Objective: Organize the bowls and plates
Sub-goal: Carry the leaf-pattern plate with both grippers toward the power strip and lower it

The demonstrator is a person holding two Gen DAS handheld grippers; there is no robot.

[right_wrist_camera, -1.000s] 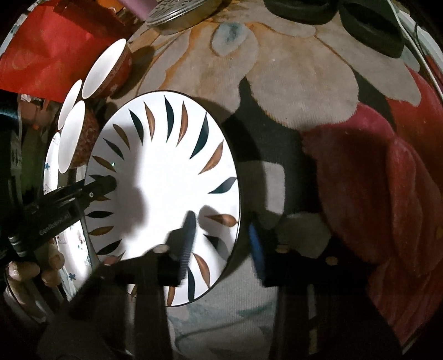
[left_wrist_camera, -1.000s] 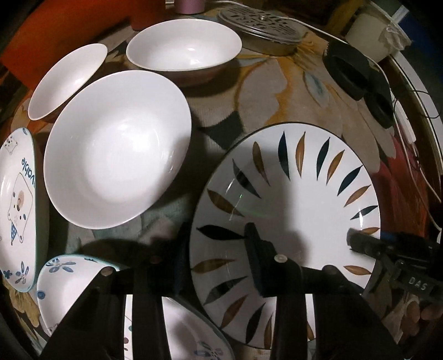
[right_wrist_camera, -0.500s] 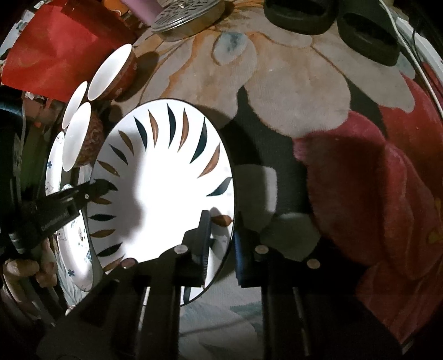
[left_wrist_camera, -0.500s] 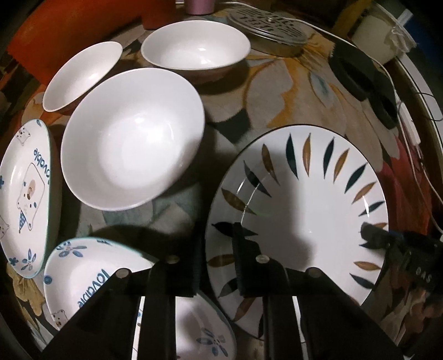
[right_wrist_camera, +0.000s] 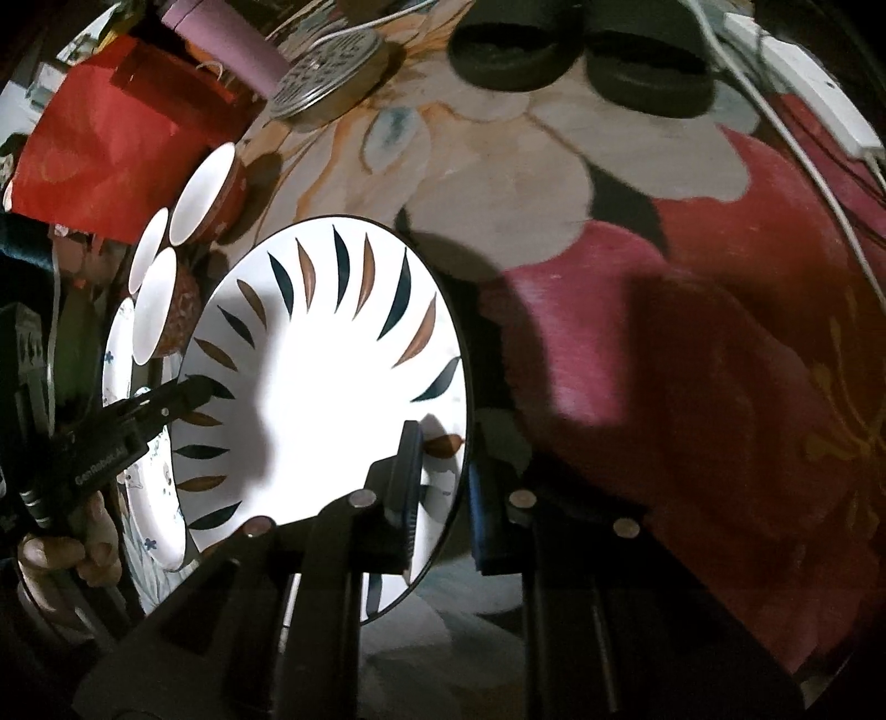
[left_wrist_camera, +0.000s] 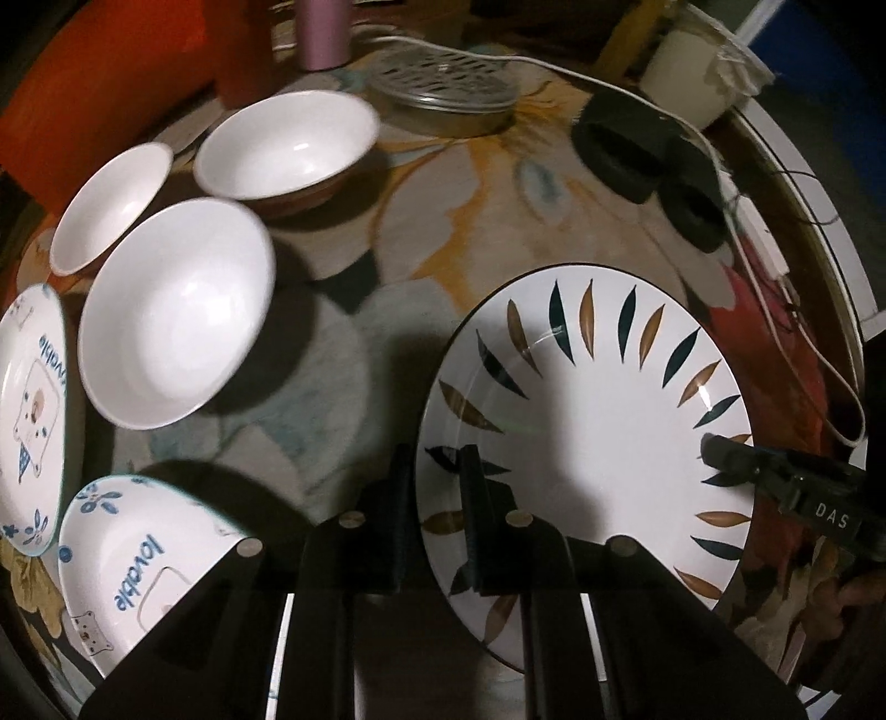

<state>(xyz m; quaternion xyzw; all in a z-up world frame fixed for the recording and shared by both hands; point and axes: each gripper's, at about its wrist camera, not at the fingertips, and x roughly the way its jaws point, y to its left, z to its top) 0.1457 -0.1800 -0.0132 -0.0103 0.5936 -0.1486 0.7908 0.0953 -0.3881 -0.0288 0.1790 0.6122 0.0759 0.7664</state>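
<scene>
A large white leaf-patterned plate (left_wrist_camera: 598, 421) is held off the floral table, gripped on both rims. My left gripper (left_wrist_camera: 434, 498) is shut on its left rim. My right gripper (right_wrist_camera: 443, 487) is shut on its right rim, and it shows in the left wrist view (left_wrist_camera: 775, 476) at the plate's right edge. The plate (right_wrist_camera: 321, 399) fills the middle of the right wrist view, with my left gripper (right_wrist_camera: 188, 393) on its far rim. Three white bowls (left_wrist_camera: 171, 315) (left_wrist_camera: 288, 147) (left_wrist_camera: 111, 205) stand at the left.
Two "lovable" cartoon plates (left_wrist_camera: 33, 410) (left_wrist_camera: 138, 559) lie at the left edge. A metal strainer lid (left_wrist_camera: 443, 94), a pink cup (left_wrist_camera: 321, 33), two black round objects (left_wrist_camera: 626, 149) and a white cable (left_wrist_camera: 775, 266) sit at the back and right. A red bag (right_wrist_camera: 111, 138) stands behind.
Both grippers have closed on the leaf plate's rims and lifted it. The bowls and the table now look farther off and lower in both views.
</scene>
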